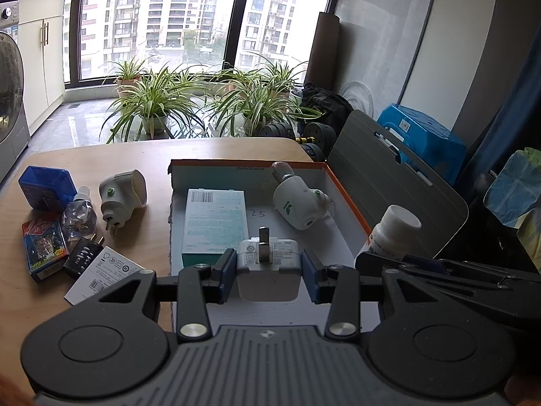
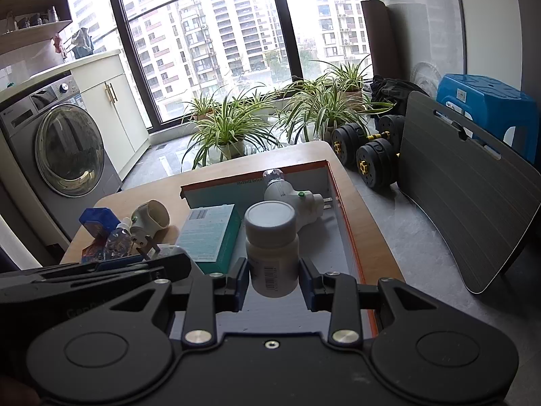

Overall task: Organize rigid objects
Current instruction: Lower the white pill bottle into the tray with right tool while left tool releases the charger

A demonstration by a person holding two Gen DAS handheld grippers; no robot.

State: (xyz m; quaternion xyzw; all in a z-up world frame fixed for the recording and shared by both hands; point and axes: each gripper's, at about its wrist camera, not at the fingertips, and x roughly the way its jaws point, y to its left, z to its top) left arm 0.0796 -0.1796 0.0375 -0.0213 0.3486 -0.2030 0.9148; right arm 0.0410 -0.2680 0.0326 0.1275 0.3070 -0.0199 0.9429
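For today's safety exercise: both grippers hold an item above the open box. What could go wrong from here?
1. The white bottle is pinched low on its body by the right gripper, so it might tip.
2. The white charger in the left gripper could land on the teal box.
3. The two grippers sit close together and might collide.

It was a home, most likely a flat high in an apartment block: beyond the jaws, tall windows [image 1: 162,23] looked out on residential towers. Ahead and to the left of the jaws stood a front-loading washing machine [image 2: 64,149] under a counter with cream cabinets [image 2: 108,101]. Potted spider plants [image 1: 152,101] lined the floor below the glass. To the right of the jaws lay black dumbbells [image 2: 368,155], a blue plastic stool [image 2: 487,101] and a grey folded board [image 2: 466,189]. Directly under the jaws was a small wooden table [image 1: 101,159] cluttered with household oddments.
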